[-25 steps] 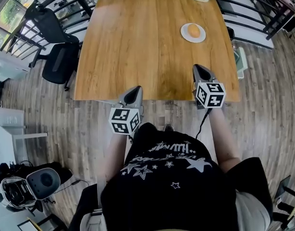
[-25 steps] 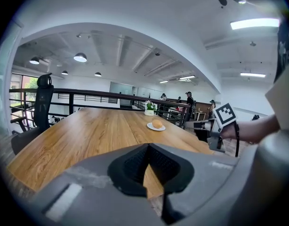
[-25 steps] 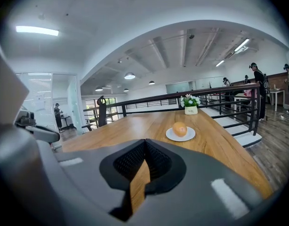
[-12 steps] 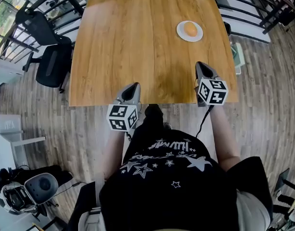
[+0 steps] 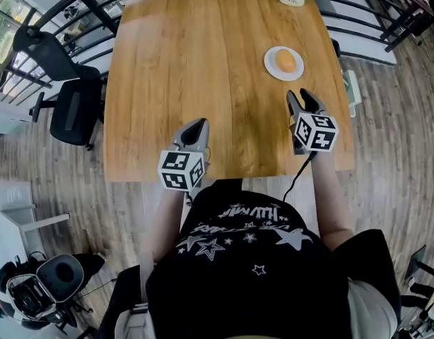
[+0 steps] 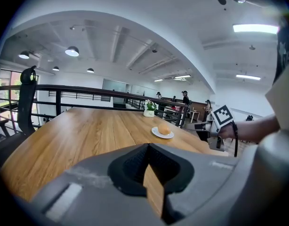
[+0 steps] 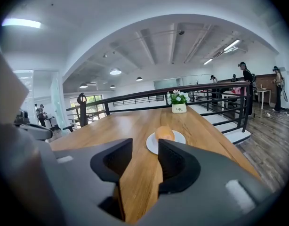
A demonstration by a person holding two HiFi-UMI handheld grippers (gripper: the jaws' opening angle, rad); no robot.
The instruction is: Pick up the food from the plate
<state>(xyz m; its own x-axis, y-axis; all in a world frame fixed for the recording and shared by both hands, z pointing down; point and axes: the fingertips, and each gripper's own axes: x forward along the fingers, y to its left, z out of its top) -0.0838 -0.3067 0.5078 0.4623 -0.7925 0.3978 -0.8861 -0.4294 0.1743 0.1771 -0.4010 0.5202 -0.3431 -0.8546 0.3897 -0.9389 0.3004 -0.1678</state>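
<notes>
Right tongs (image 7: 145, 146) just opening, empty, left tongs (image 6: 147, 147) closed, shirt (image 5: 249, 260) only in head view

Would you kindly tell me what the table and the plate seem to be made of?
The table looks like wood or wood-look laminate: grain, plank seams, slight sheen. The plate is probably glazed ceramic, plain white and smooth; plastic is possible.

Bright, even lighting from ceiling strips (image 6: 255, 28); faint glare on surface (image 5: 143, 27); gripper views fisheye-warped, corners black, focus sharp
</notes>
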